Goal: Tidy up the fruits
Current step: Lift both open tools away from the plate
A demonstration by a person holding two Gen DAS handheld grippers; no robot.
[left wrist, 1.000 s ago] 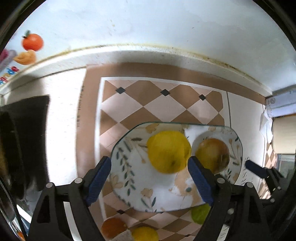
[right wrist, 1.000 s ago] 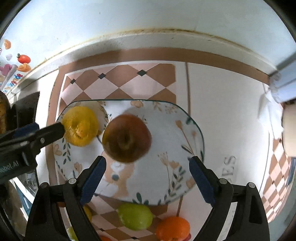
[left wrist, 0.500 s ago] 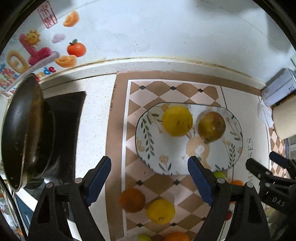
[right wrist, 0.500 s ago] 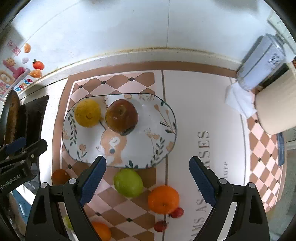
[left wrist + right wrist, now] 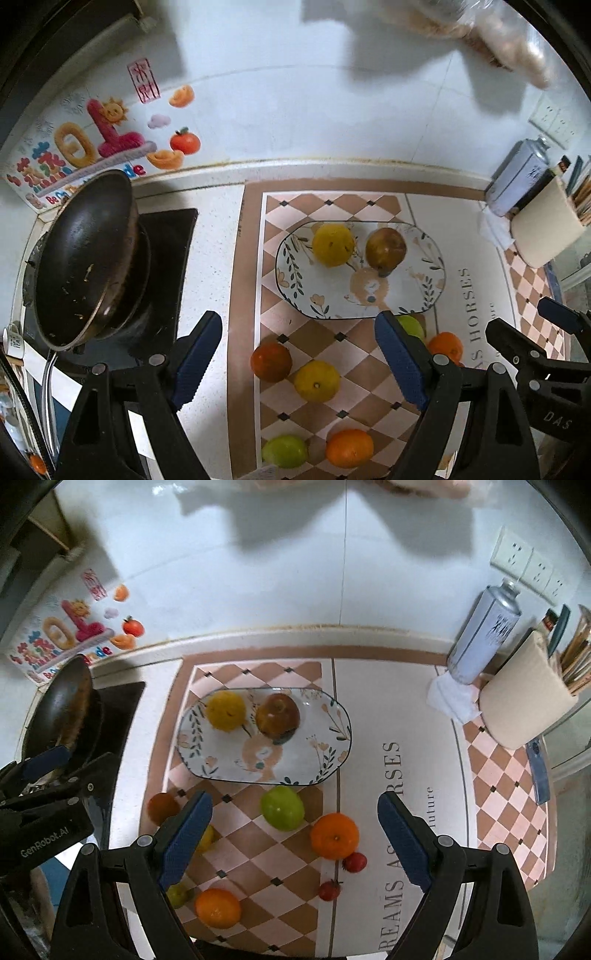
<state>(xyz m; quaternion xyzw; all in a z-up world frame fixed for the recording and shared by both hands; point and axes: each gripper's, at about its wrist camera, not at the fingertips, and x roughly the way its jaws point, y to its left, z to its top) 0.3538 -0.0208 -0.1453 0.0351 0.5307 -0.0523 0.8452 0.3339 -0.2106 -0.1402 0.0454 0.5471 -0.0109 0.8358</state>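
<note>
Right now the biggest risk sits w/ the wok [image 5: 85, 258] on the stove at the left: the left hand-held gripper [image 5: 297, 356] hangs near it, so a careless swing toward the loose fruit on that side could clip the rim or handle.

Next, the oval plate [image 5: 325, 753] on the checkered mat [image 5: 236, 812]. It holds a yellow citrus [image 5: 225, 710] and a brownish apple [image 5: 277, 716], just beside each other at the far end. Dropping another fruit in hard could knock these rolling, maybe off the low rim.

Both hand-held grippers stand wide and empty; the right hand-held gripper [image 5: 293, 840] hovers above the loose fruit on the tabletop. Those are round, so an off-centre pinch may squirt one away: green apple [image 5: 282, 806] and orange [image 5: 334, 835] lie close together, so grabbing one prob. nudges the other.

Smallest: two little red fruits [image 5: 354, 862] near the orange, easy to bump, and they'd roll toward the tabletop edge.
</note>
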